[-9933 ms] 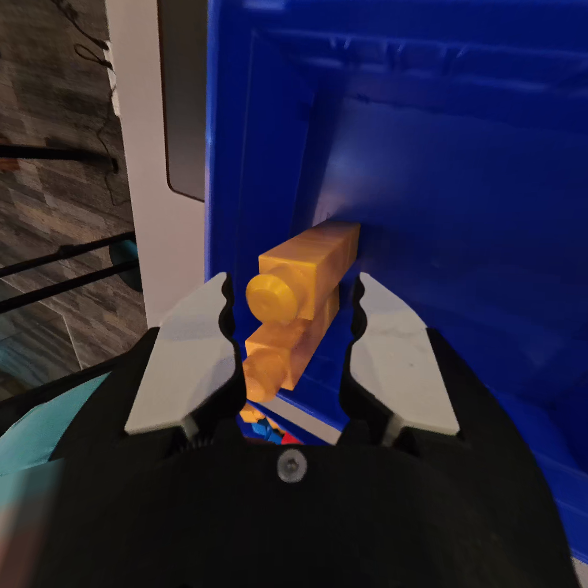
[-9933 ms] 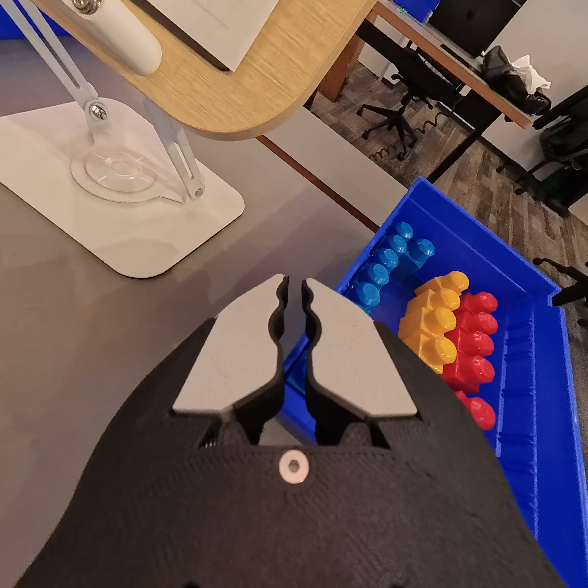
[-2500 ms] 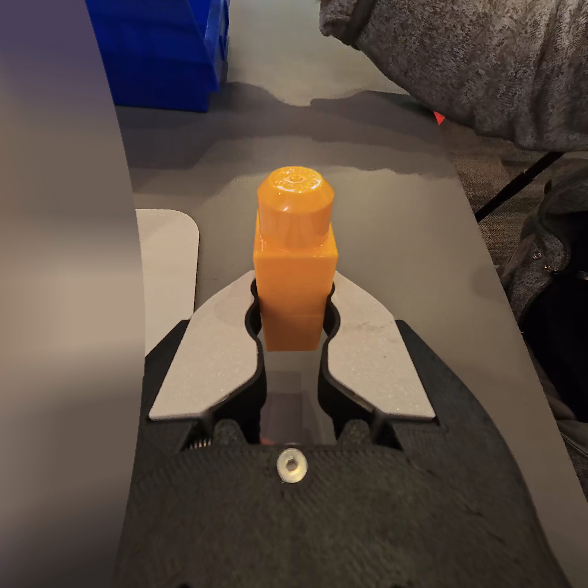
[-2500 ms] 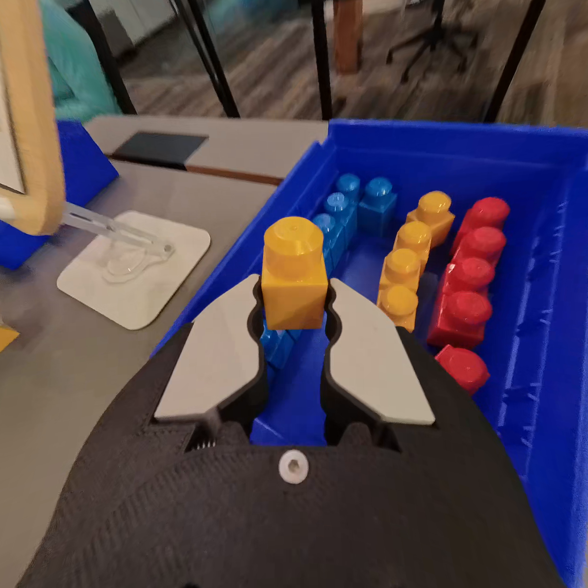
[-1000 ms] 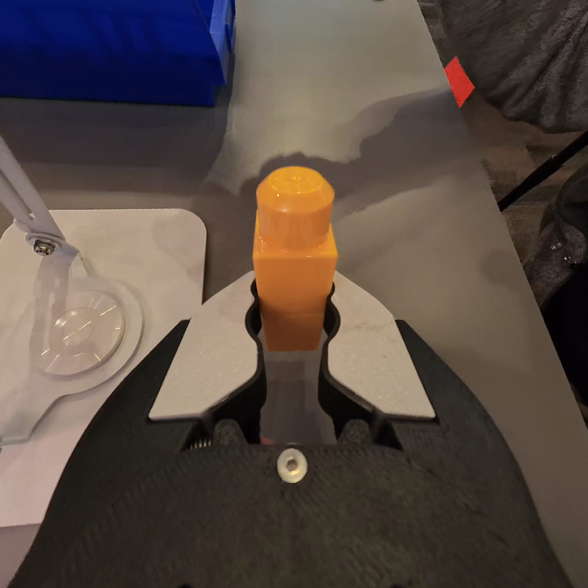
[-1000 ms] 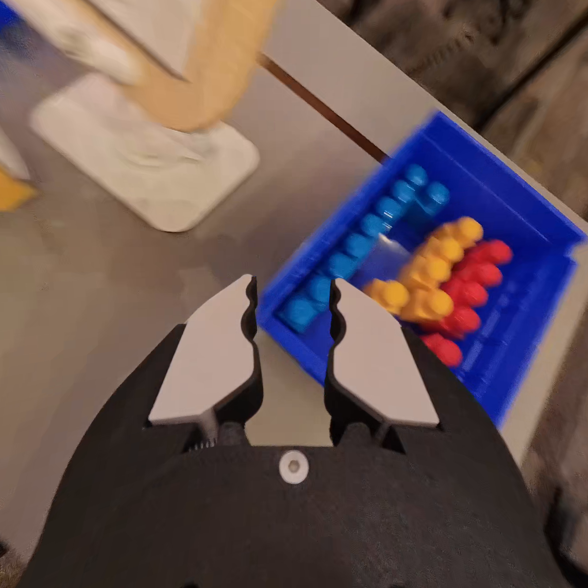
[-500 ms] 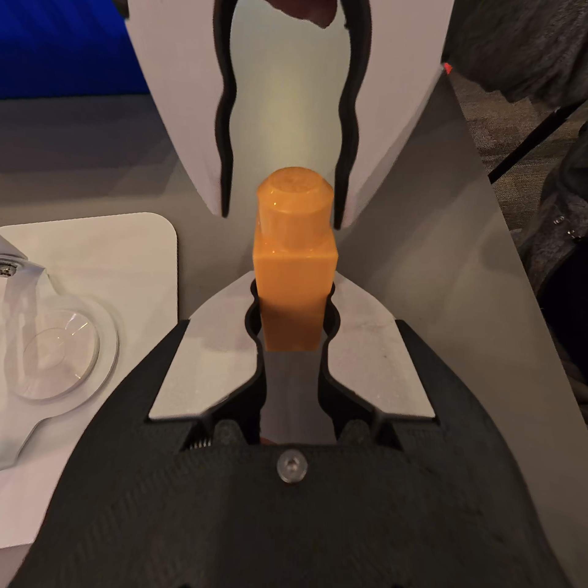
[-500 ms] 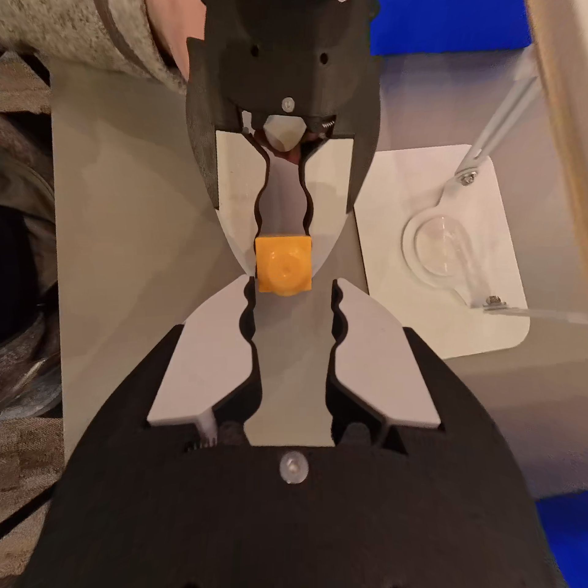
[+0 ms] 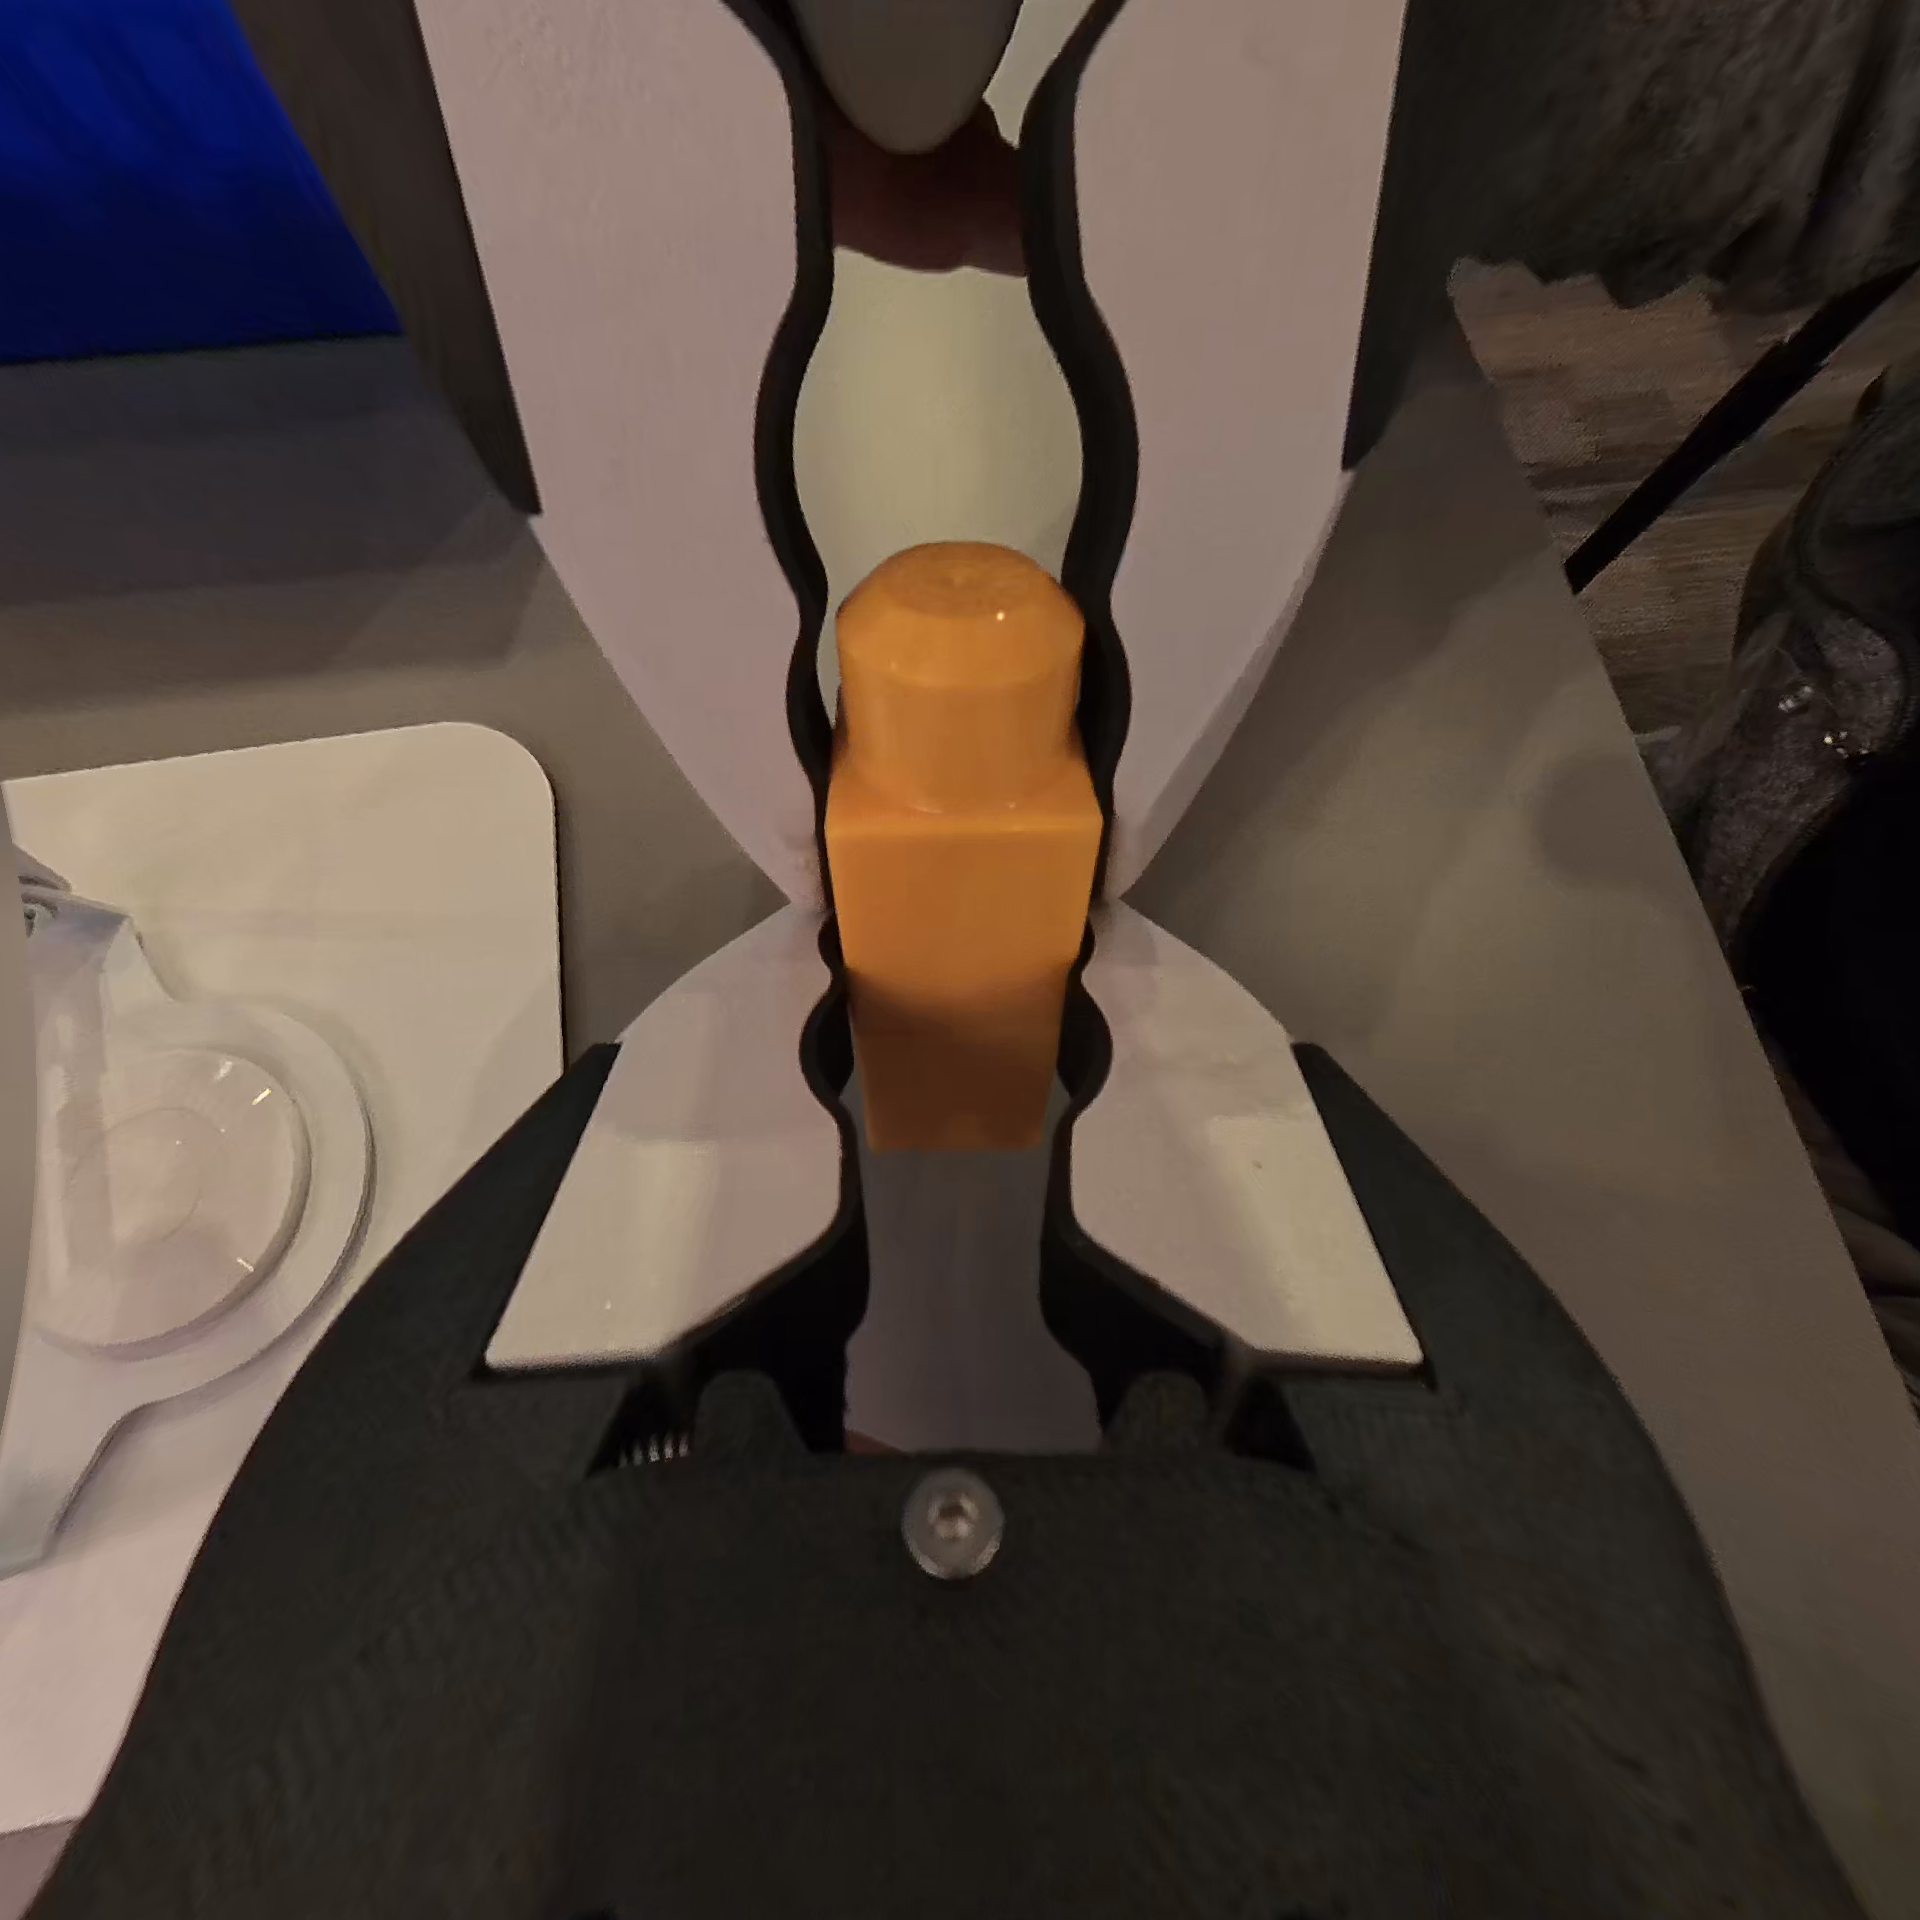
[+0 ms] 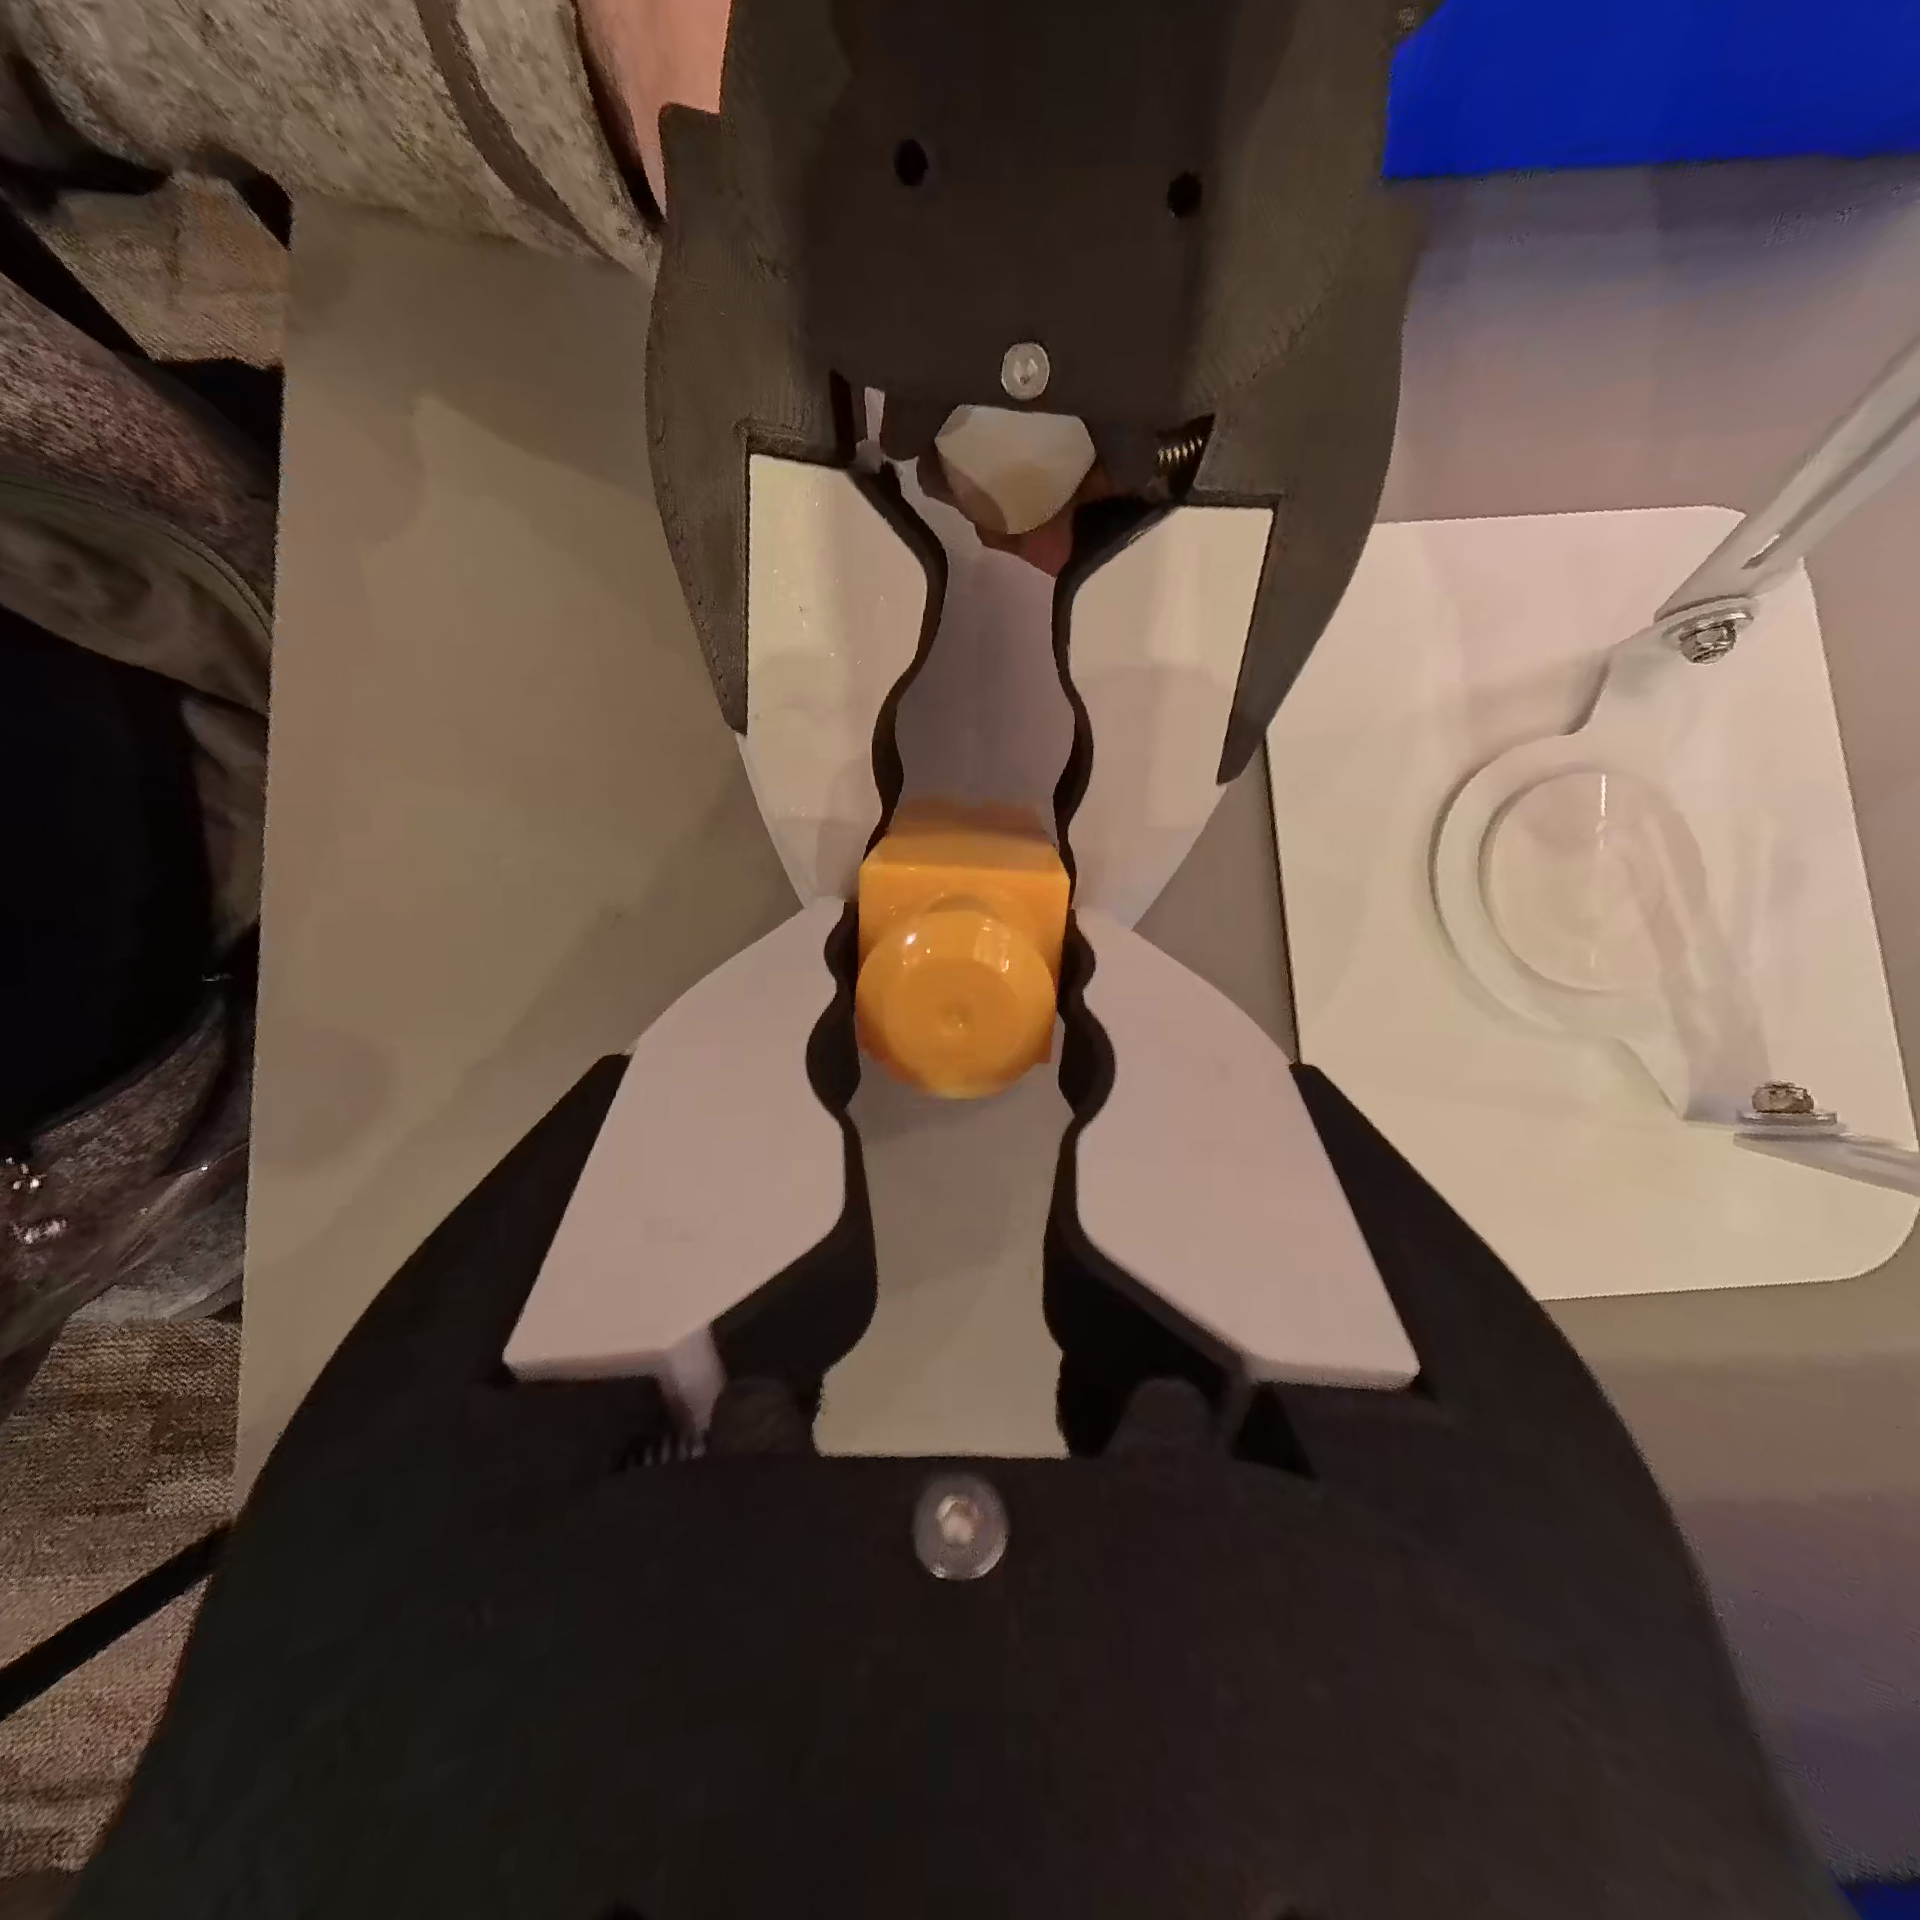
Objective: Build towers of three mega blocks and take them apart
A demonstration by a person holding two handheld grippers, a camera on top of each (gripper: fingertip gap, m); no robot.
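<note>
Since half a second ago, our right gripper (image 10: 960, 997) has closed on the upper block (image 10: 961, 982) of the orange stack (image 9: 961, 883). Our left gripper (image 9: 956, 1023) clamps its lower part above the grey table (image 9: 1403, 935).

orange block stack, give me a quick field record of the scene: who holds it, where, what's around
object: orange block stack, stud end up
left gripper: pads pressed on the lower part of the stack
right gripper: closed on the upper block from the opposite side
surface: grey table
nearby: white stand base with a clear disc beside the grippers
background: blue bin
person: grey sleeve behind the left gripper
</note>
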